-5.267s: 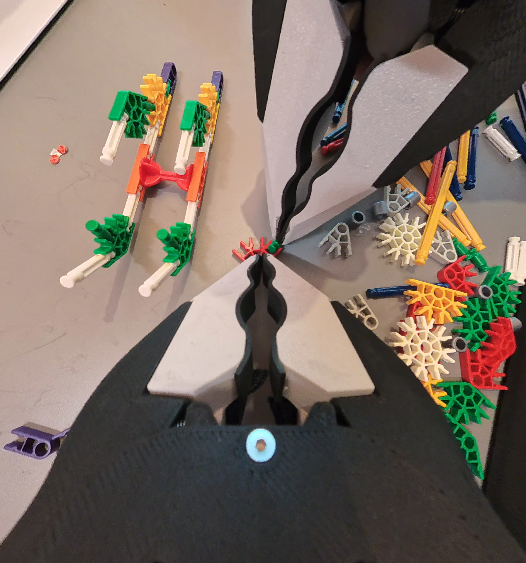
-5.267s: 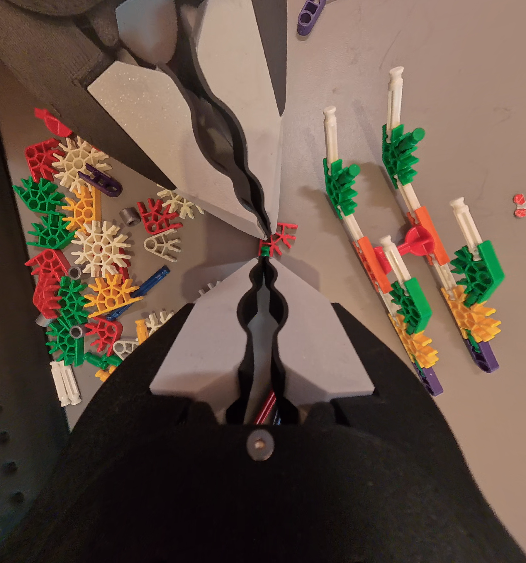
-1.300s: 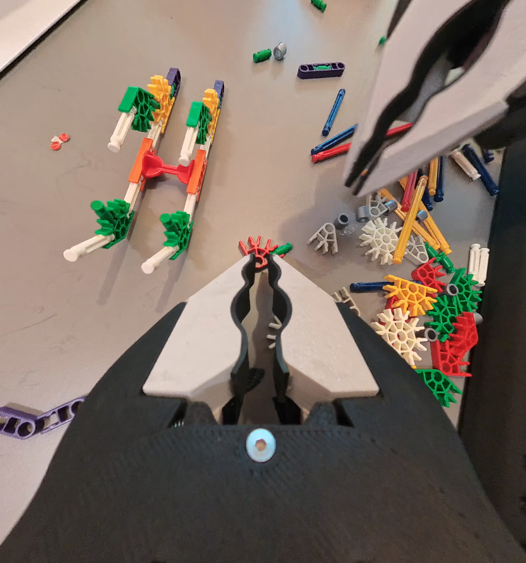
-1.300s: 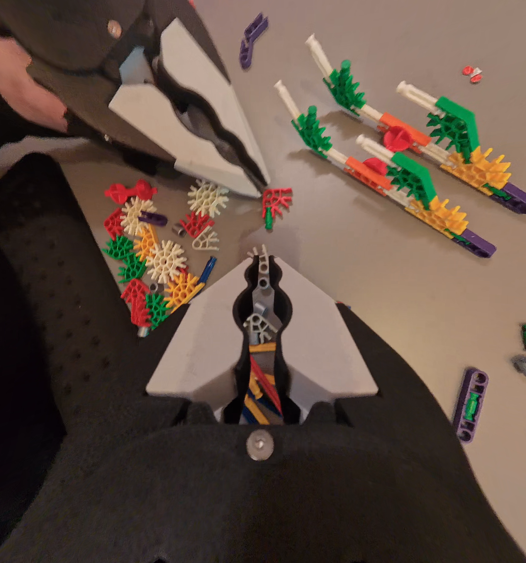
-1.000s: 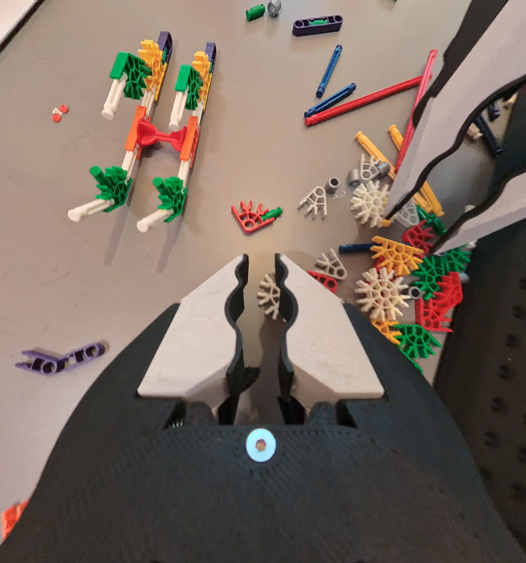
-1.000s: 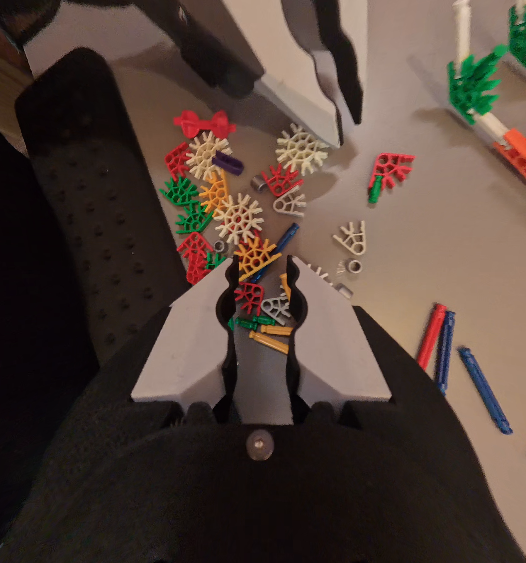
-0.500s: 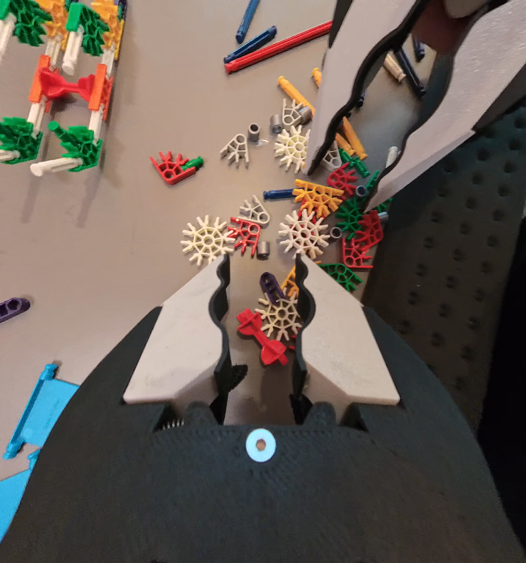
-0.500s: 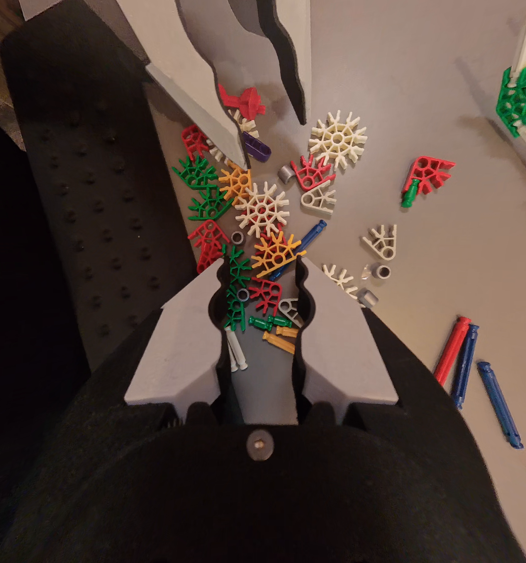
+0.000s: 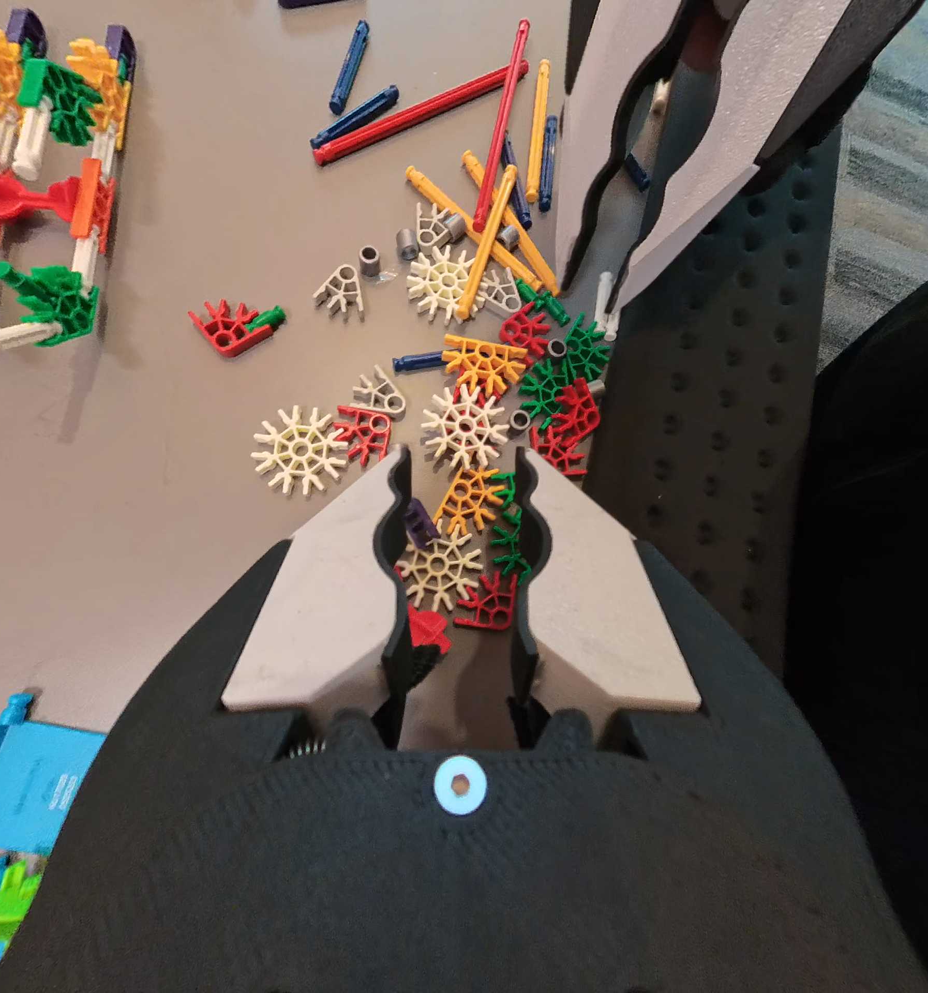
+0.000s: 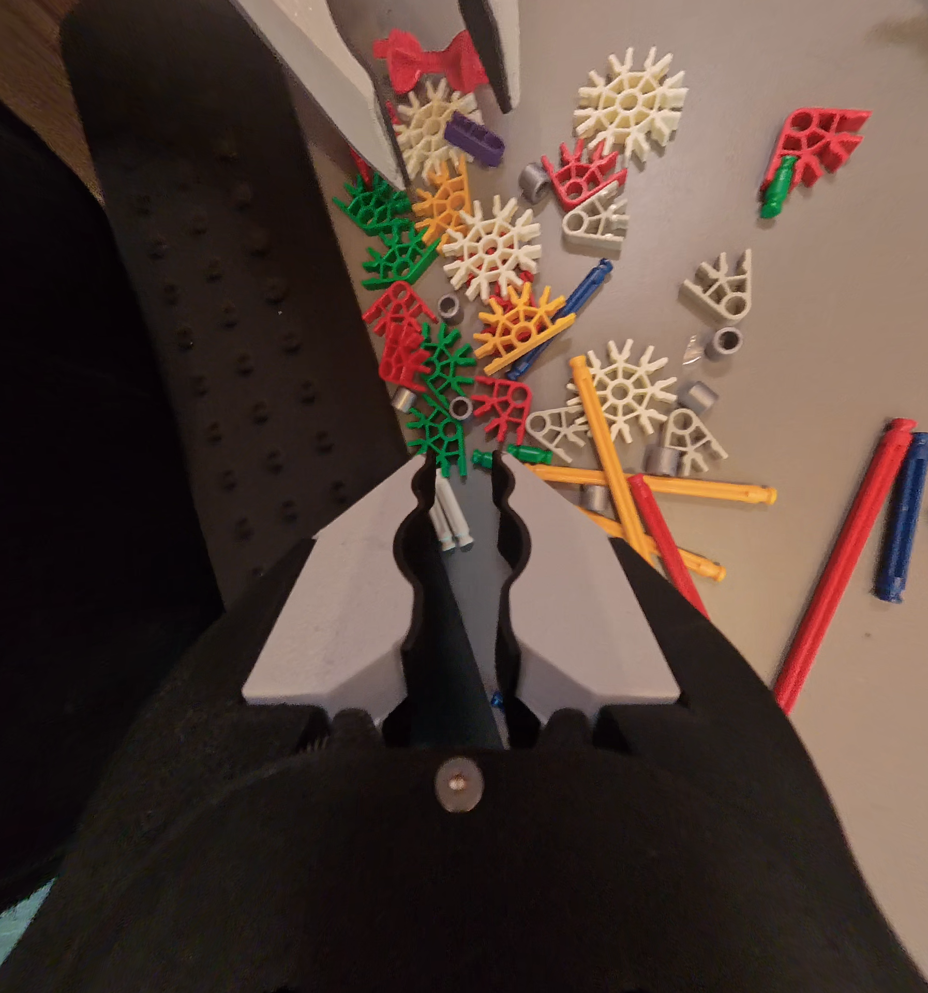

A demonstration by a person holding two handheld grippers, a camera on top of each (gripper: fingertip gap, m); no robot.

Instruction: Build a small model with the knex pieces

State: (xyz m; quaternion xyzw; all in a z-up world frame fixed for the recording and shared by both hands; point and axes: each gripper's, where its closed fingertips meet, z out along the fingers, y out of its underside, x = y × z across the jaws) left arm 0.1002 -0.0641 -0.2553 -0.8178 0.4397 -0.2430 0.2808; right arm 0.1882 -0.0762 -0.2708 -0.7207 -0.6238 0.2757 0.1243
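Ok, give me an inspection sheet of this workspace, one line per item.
Surface: grey tabletop, bare apart from the toy parts.
Job's things: red corner connector with a green peg, lying apart from the pile; built assembly at far left.
Clutter: pile of snowflake connectors, yellow rods, long red rod, grey spacers.
Grippers: left claw open over the pile, empty; right claw open, empty, above two white pegs.
Cables: nothing seen.
Surroundings: black studded mat at the table edge; blue plastic piece.

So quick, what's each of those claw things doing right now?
Left gripper: open, holding nothing, above the loose pieces.
Right gripper: open, holding nothing.
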